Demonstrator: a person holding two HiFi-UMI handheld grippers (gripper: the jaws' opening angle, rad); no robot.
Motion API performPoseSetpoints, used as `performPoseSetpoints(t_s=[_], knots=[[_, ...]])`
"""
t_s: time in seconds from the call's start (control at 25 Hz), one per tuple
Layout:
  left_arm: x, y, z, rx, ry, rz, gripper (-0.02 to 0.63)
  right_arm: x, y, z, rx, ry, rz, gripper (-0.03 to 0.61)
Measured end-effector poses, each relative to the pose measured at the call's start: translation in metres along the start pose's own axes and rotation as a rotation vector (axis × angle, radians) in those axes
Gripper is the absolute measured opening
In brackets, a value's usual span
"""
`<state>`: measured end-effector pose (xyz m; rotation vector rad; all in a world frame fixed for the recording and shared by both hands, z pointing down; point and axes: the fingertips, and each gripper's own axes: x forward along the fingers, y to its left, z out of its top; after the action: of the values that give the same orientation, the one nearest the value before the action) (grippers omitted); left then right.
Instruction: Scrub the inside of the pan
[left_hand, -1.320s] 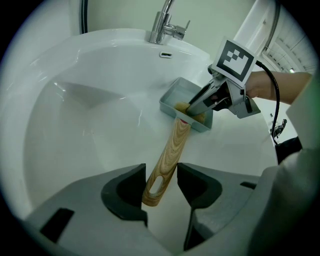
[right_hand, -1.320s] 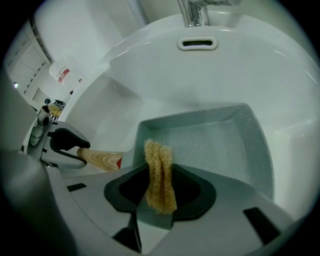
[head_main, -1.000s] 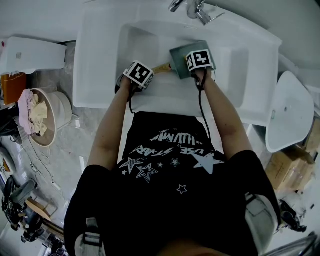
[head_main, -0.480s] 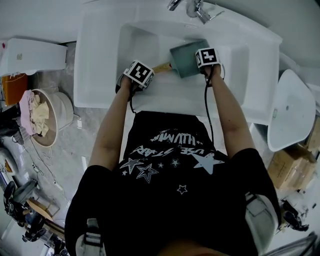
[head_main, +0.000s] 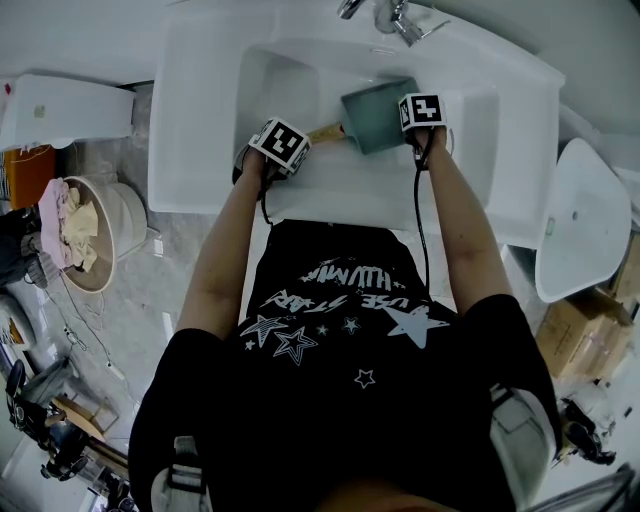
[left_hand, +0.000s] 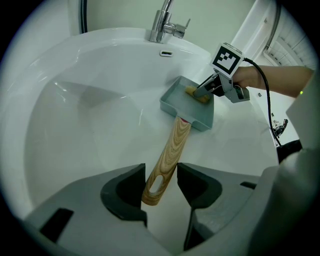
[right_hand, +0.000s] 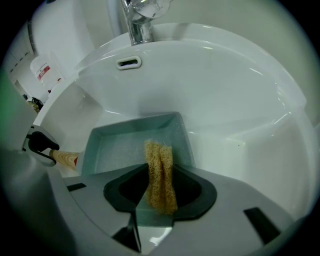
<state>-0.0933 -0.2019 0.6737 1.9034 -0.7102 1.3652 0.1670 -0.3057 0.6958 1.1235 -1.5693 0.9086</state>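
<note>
A square teal pan (head_main: 372, 116) with a wooden handle (head_main: 323, 133) lies in the white sink (head_main: 200, 120). My left gripper (head_main: 300, 142) is shut on the end of the handle (left_hand: 172, 147), its jaws (left_hand: 161, 185) pressing it from both sides. The right gripper (head_main: 410, 128) is shut on a yellow fibrous scrubber (right_hand: 160, 172). It hangs over the pan's right side, with the scrubber (left_hand: 196, 95) down on the pan's inner floor (right_hand: 122, 145). In the right gripper view, the right gripper (right_hand: 160, 192) hides the pan's near wall.
A chrome faucet (head_main: 385, 15) stands at the sink's far rim, with an overflow slot (right_hand: 129, 62) below it. On the floor, a bucket of cloths (head_main: 90, 230) stands to the left. To the right are a white basin piece (head_main: 575, 220) and cardboard boxes (head_main: 575, 340).
The right gripper has slid the scrubber to the right across the pan. The left gripper and the handle have stayed nearly still.
</note>
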Motion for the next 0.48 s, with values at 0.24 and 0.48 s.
performPoseSetpoints(t_s=[0.24,0.48], knots=[[0.001,0.001,0.001,-0.01,-0.002,-0.011,0.195,-0.001,0.006,0.001,0.025,-0.001,0.055,0.144],[0.002,0.002,-0.003,-0.02,0.015,-0.016,0.195,-0.018,0.079,-0.002,0.035,-0.02,0.305,0.14]])
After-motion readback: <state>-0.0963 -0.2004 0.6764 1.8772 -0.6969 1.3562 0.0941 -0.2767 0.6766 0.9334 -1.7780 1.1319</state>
